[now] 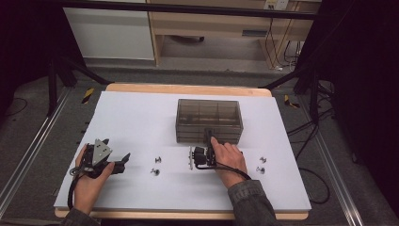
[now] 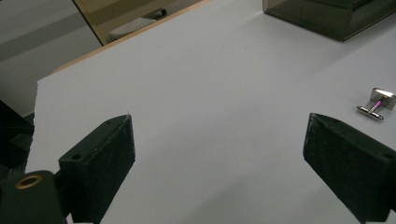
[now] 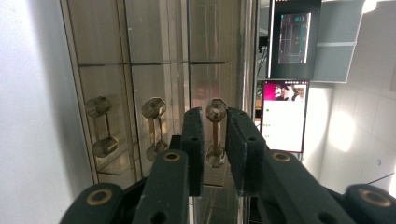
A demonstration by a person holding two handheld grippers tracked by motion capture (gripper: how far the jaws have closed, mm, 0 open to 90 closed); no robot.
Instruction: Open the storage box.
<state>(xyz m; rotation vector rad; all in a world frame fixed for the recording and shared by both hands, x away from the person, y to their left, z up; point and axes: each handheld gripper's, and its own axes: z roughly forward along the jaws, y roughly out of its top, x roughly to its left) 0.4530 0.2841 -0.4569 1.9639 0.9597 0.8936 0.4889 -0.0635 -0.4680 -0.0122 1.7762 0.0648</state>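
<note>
Closing on the drawer handle (image 3: 215, 133) of the smoky drawer box (image 1: 209, 120) — right gripper (image 3: 215, 149) narrowed around its bar, lengthwise between the jaws; left gripper (image 2: 219, 154) spread, well apart.

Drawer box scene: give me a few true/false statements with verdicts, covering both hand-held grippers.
1. The left hand-held gripper has its jaws wide apart with nothing between them. True.
2. A handle of the drawer box stands between the right hand-held gripper jaws. True.
3. The drawer box sits at the table's left edge. False: it is mid-table, towards the far side.
4. The box front has one handle. False: three show in the right gripper view.
</note>
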